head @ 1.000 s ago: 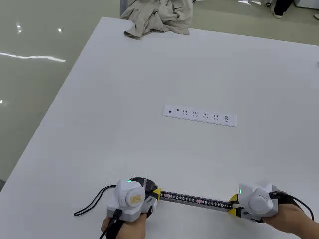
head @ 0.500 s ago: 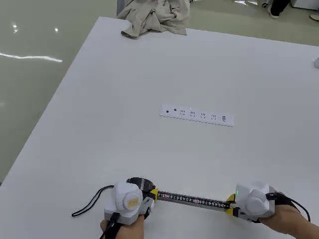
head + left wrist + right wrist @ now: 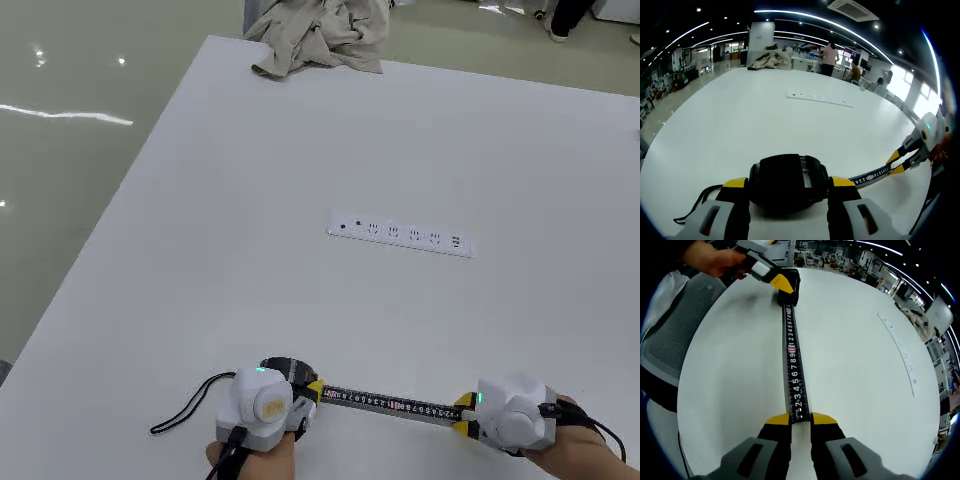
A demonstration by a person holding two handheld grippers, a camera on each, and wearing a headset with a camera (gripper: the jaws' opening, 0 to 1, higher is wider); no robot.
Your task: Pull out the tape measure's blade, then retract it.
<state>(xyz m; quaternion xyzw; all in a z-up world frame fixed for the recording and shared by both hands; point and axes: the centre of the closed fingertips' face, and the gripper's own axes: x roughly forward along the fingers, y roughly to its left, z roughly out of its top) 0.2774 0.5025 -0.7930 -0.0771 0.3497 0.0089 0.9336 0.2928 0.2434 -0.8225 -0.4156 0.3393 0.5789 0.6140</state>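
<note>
The black tape measure case (image 3: 788,180) sits on the white table near its front edge, clamped between the yellow-tipped jaws of my left gripper (image 3: 788,182). In the head view the case (image 3: 283,372) shows just above the left gripper (image 3: 300,402). Its blade (image 3: 390,404) runs out to the right, flat over the table, to my right gripper (image 3: 463,414). The right gripper (image 3: 800,417) is shut on the blade's end (image 3: 799,410), and the numbered blade (image 3: 792,357) stretches away to the case (image 3: 788,287). A black wrist strap (image 3: 185,412) trails left of the case.
A white power strip (image 3: 400,234) lies mid-table, well beyond the blade. A crumpled beige cloth (image 3: 315,35) rests at the table's far edge. The table's left edge drops to a glossy floor (image 3: 70,110). People stand far off in the left gripper view.
The blade's length looks about the same. The right gripper has shifted slightly right and down in the picture, partly from head movement. Both grips hold.
</note>
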